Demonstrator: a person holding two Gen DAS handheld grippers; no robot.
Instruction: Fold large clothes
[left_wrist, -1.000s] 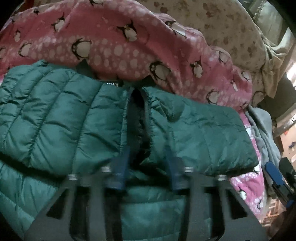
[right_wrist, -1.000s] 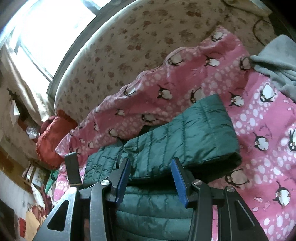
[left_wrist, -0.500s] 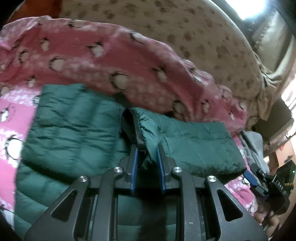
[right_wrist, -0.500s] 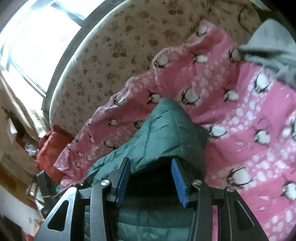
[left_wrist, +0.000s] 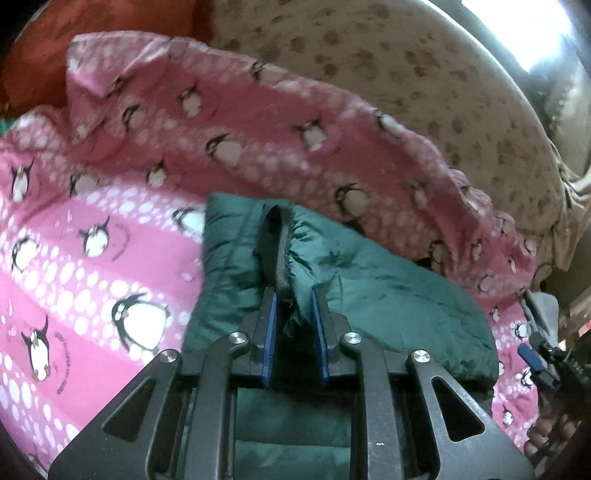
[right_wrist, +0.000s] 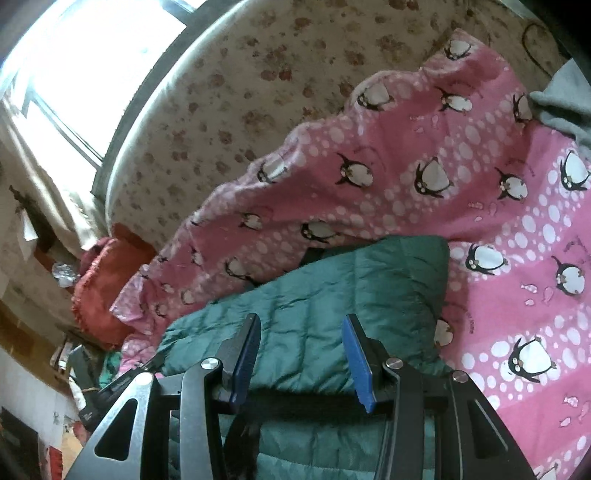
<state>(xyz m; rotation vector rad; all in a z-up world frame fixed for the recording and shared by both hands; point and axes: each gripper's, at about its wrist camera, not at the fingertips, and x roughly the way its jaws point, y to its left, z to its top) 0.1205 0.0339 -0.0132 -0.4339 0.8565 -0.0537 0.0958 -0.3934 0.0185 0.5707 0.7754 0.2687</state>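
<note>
A dark green quilted puffer jacket (left_wrist: 388, 295) lies folded on a pink penguin-print blanket (left_wrist: 92, 258). My left gripper (left_wrist: 293, 299) is shut on the jacket's collar and zipper edge, with fabric pinched between its blue pads and lifted a little. In the right wrist view the jacket (right_wrist: 351, 288) lies under my right gripper (right_wrist: 301, 325), whose jaws stand apart over the folded part with nothing clamped. The right gripper also shows at the far right of the left wrist view (left_wrist: 535, 365).
A beige flowered bedsheet (right_wrist: 240, 92) lies beyond the blanket (right_wrist: 498, 221). A red pillow (right_wrist: 99, 288) sits at the left. A grey cloth (right_wrist: 561, 99) lies at the right edge. A bright window (right_wrist: 74, 55) is behind the bed.
My left gripper closed on the jacket's collar edge and drew it up and right, bunching the left part. My right gripper stayed open and shifted over the folded jacket.
</note>
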